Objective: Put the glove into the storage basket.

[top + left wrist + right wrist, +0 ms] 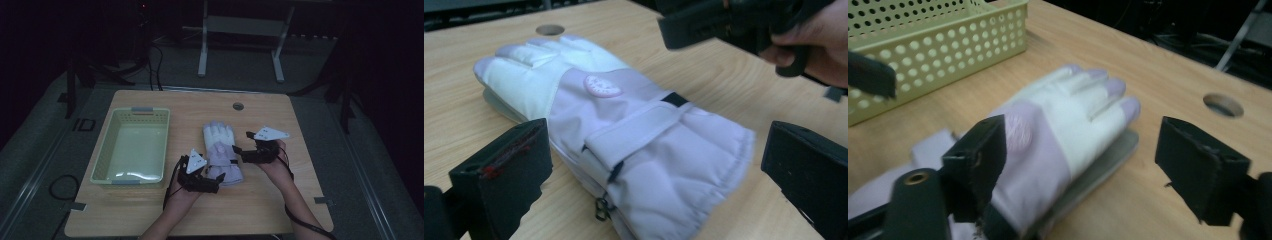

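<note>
A pale lilac and white padded glove (220, 150) lies flat on the wooden table (300, 110), fingers pointing away from the person. In the left gripper view the glove (624, 135) has a round badge and a wrist strap, with its cuff between the wide-apart jaws. My left gripper (212, 181) stands open at the cuff end. My right gripper (240, 148) is open at the glove's right side. In the right gripper view the glove (1058, 130) lies between the spread jaws, and the left one overlaps its back.
A pale green perforated basket (131, 147) sits empty left of the glove, its wall (938, 45) close behind it. A round cable hole (238, 106) lies near the table's far edge. Bare wood extends to the right and front. A white frame (240, 35) stands beyond the table.
</note>
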A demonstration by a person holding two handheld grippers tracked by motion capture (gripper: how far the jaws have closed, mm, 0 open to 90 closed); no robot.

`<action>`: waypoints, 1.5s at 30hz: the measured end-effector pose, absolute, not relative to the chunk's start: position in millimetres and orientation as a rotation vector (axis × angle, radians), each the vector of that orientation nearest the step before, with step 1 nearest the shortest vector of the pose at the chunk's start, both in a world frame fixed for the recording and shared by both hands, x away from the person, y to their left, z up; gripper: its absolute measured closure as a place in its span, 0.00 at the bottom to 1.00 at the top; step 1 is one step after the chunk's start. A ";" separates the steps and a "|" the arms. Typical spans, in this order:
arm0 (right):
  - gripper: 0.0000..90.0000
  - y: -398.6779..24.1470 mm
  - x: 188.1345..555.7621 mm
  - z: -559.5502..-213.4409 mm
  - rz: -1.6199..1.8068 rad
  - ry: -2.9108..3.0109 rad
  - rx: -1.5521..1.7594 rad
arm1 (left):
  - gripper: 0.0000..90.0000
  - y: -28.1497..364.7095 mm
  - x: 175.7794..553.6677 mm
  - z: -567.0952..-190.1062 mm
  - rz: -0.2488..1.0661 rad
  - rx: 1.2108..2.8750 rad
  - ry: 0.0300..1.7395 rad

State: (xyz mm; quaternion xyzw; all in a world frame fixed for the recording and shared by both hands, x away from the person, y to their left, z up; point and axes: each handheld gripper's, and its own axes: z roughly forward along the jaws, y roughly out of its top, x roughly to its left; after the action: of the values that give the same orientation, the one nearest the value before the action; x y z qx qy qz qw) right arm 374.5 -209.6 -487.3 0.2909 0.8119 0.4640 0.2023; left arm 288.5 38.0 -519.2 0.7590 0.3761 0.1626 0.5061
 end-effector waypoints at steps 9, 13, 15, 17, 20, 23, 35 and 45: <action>0.25 -195.1 389.0 -504.9 1.222 2.292 0.833 | 0.06 29.6 299.0 -527.6 0.350 1.873 0.995; 0.25 -197.3 386.0 -526.8 1.153 2.360 0.880 | 0.10 29.3 302.1 -539.2 0.320 1.908 1.068; 0.25 -197.9 385.9 -530.9 1.136 2.370 0.896 | 0.13 28.2 305.1 -546.3 0.297 1.922 1.120; 0.25 -199.8 386.8 -536.8 1.144 2.388 0.941 | 0.14 28.3 307.9 -552.8 0.258 1.924 1.155; 0.24 -198.7 389.0 -543.3 1.107 2.408 1.029 | 0.16 27.0 311.4 -560.7 0.217 1.943 1.166; 0.27 -196.9 390.0 -544.8 1.105 2.440 1.075 | 0.17 28.3 313.9 -565.0 0.187 1.947 1.174; 0.66 -194.4 400.0 -549.6 1.199 2.604 1.226 | 0.38 33.1 320.1 -570.8 0.060 1.948 1.108; 0.91 -175.4 376.5 -537.0 1.036 2.467 1.091 | 0.77 32.8 319.3 -555.1 0.044 1.991 1.124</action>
State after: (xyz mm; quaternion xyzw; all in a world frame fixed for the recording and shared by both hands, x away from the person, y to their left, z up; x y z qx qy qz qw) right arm 376.5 -175.4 -537.0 0.3744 0.8471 0.3558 0.1255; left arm 319.3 32.8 -555.1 0.7922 0.4475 0.0173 0.4146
